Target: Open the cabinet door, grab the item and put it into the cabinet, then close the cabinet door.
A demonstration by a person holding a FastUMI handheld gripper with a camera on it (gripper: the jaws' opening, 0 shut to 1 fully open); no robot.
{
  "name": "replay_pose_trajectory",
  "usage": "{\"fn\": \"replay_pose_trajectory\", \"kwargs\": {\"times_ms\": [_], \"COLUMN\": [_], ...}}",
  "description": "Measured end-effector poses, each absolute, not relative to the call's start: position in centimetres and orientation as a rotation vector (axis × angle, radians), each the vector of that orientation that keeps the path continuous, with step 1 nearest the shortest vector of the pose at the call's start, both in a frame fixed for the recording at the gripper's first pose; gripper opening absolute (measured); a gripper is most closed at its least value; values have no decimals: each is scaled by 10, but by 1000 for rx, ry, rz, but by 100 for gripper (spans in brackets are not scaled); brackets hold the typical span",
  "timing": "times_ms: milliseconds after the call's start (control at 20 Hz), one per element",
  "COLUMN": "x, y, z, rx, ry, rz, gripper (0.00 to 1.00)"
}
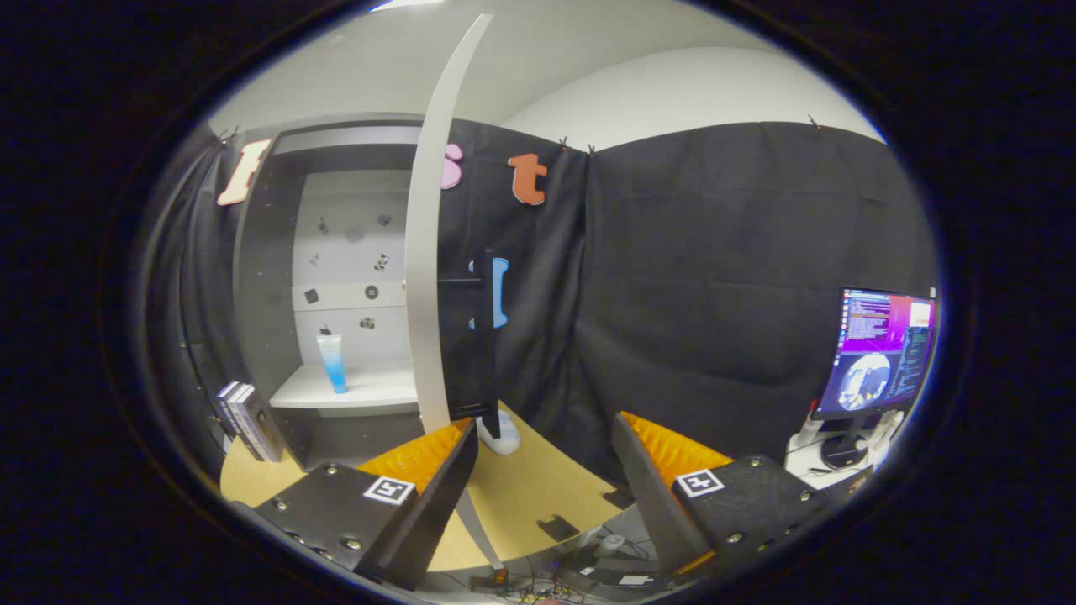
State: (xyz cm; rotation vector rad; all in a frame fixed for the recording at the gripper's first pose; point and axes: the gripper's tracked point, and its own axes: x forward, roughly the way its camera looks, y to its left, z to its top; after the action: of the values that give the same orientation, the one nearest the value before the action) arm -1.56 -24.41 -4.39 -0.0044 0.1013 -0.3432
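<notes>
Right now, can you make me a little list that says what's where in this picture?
cabinet door: swung open, seen edge-on, just beyond the fingers
tube: standing upright on the cabinet shelf
books: leaning beside the cabinet, on the table
gripper: open, holding nothing
monitor: switched on, off past the table

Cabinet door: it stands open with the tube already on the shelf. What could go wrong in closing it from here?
1. The open gripper holds nothing, and the door shows it only a thin edge, so a push may slip off.
2. The tube stands upright on the shelf; a hard slam may topple it.
3. The books lean beside the cabinet and may fall if it shakes.
</notes>
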Motion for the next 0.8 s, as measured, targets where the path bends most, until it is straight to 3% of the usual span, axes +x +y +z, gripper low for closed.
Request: {"fn": "replay_pose_trajectory", "kwargs": {"times_ms": [400, 800], "x": [-6, 18], "y": [-172, -131], "z": [-45, -55], "rx": [16, 71], "ry": [79, 82], "rz": [-137, -25], "gripper": [97, 97]}}
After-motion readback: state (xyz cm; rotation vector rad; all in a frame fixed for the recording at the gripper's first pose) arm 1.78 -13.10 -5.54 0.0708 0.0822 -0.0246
